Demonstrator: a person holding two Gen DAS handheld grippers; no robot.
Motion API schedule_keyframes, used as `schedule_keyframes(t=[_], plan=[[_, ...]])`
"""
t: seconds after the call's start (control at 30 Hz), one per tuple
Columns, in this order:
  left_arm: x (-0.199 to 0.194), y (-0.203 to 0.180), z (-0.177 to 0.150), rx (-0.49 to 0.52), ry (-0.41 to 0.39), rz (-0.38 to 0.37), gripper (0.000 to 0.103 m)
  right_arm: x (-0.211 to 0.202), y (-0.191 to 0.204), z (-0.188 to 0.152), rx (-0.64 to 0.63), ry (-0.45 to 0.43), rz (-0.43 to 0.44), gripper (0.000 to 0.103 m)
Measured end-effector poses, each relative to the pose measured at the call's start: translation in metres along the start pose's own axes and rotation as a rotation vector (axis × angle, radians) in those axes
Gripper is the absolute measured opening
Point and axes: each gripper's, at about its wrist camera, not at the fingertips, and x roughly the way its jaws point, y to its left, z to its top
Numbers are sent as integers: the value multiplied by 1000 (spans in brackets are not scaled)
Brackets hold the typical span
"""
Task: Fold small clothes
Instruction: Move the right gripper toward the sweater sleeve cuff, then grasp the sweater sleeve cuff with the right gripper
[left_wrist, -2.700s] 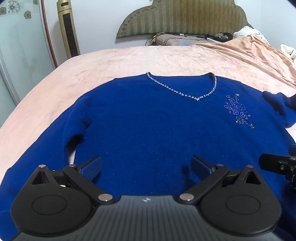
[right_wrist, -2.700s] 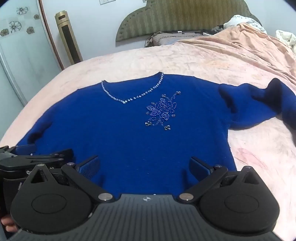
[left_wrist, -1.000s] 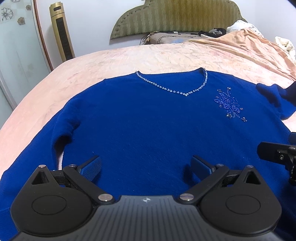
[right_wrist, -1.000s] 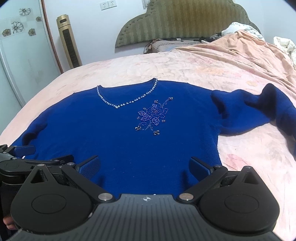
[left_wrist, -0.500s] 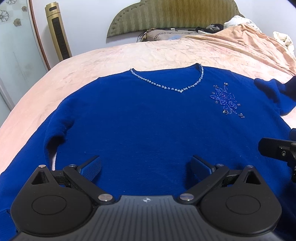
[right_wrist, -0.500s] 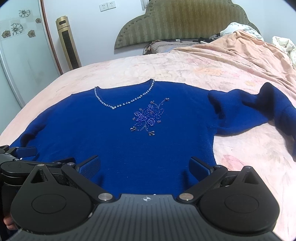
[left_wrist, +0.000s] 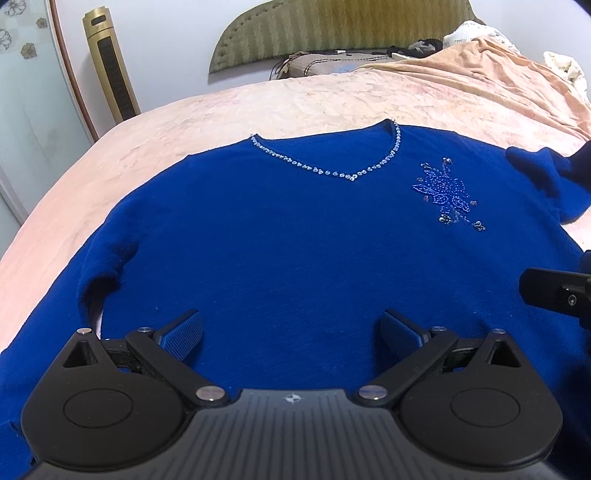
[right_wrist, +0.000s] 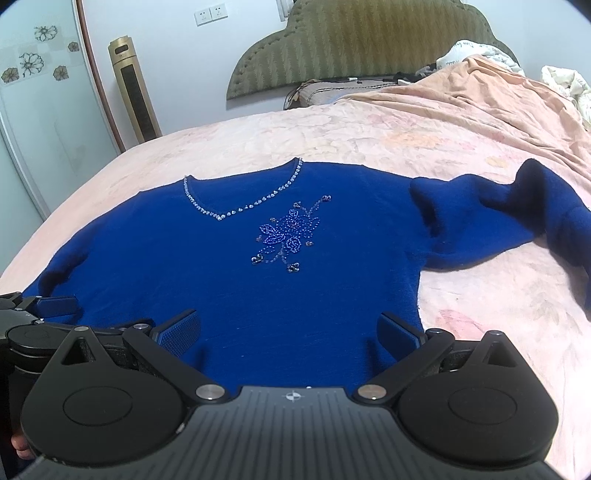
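A royal blue sweater (left_wrist: 280, 236) with a beaded V-neck and a beaded flower (right_wrist: 288, 236) lies flat, front up, on the bed. Its right sleeve (right_wrist: 517, 221) is bunched out to the side; its left sleeve (left_wrist: 48, 314) runs toward the near left. My left gripper (left_wrist: 291, 334) is open and empty over the sweater's lower left hem. My right gripper (right_wrist: 290, 332) is open and empty over the lower right hem. The left gripper also shows in the right wrist view (right_wrist: 55, 306), and the right gripper's finger (left_wrist: 554, 295) shows at the left wrist view's right edge.
The bed has a peach quilted cover (right_wrist: 369, 133) with a rumpled blanket (right_wrist: 498, 96) at the back right. A green headboard (right_wrist: 369, 40) and pillow stand behind. A gold tower fan (right_wrist: 135, 96) and a glass door (right_wrist: 33, 122) are at the left.
Both grippers have drawn back and risen slightly, so the sweater sits lower and smaller in view. The sweater has not moved and both grippers stay open.
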Motion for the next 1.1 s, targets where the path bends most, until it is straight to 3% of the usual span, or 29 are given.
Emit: schedule_keyframes(t=[0.53,0.8,1.03,1.1], plan=[[2,-24,8,4,-39,-28,103,-2,-30,3,41,-25,-10,103],[9,-39,7,35,-54,-40,103,10,-77,23,59,-67,-138,103],[10,-42,10,52,-54,-46,103,38,-144,51,115,-70,-229,103],[10,-41,10,54,-54,-49,103,45,-170,66,120,-56,-292,103]])
